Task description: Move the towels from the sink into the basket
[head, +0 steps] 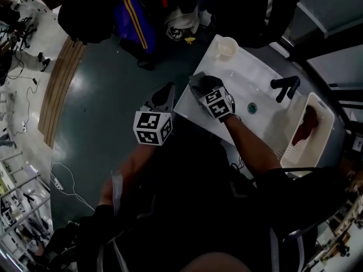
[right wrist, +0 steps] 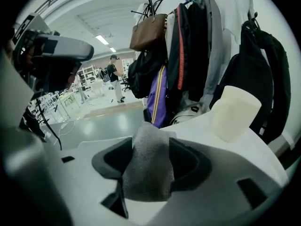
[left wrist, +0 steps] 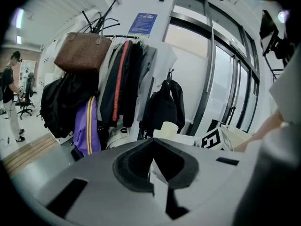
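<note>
2 grippers, 2 towels, 1 basket, 1 sink, 1 cup, 1 tap; right gripper has its jaws spread wide w/ the grey towel loose between them, dark inner faces of both jaws showing either side of the cloth, so not clamped; left gripper is empty, jaw tips meeting at a point, out over the floor at approx 8 o'clock of the right one in the head view.

Grey towel's long axis runs along the right gripper's jaws, narrower end pointing away from the camera toward 12 o'clock, wider end toward 6; in the head view it sits at the corner of the white counter, at the 9 o'clock end, w/ the sink basin toward 3 o'clock of it; well apart from the basket.

Basket stands at the counter's 3 o'clock end, long axis approx 1 to 7 o'clock; red towel lies inside, stretched the same way.

Cup upright on the counter at approx 12 o'clock of the grey towel; black tap between sink basin and basket.
</note>
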{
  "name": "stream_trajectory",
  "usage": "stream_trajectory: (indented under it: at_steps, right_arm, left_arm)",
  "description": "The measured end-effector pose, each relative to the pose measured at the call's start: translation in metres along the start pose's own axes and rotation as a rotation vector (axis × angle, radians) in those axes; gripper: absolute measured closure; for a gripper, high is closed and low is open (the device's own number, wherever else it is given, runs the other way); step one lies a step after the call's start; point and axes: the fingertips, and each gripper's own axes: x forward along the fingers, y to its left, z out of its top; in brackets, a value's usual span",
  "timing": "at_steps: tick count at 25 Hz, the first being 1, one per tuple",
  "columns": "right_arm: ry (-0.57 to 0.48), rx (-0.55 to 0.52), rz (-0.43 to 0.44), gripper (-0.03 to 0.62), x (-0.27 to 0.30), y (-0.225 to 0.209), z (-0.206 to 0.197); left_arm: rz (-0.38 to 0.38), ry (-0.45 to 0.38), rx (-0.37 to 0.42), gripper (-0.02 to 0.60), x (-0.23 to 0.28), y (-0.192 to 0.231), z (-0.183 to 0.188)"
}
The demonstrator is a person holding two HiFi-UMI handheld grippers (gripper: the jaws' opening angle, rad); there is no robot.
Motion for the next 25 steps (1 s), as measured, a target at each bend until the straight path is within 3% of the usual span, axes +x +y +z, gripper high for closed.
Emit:
stream_trajectory:
  at_steps: [5,8,11,25]
  right_arm:
    - [0.015,0.003,-0.017,0.362,0.011,0.0,-0.008]
    - [0.01,0.006,-0.042,0.472,0.009,0.0,-0.004]
    - [0.015,0.005,-0.057,0.513,0.007,0.001,-0.009]
    - [-0.207,0.189,-0.199,0.539,-0.092,-0.015,0.025]
  left_arm:
    - [-0.013,0.016,-0.003,0.574,-0.002,0.01,-0.006]
    - [-0.025,0.021,0.001,0.575,-0.001,0.012,-0.007]
    - [-0.052,0.017,0.008,0.574,0.0,0.008,-0.004]
    - [-0.228,-0.038,0.088,0.575,0.011,-0.047,0.033]
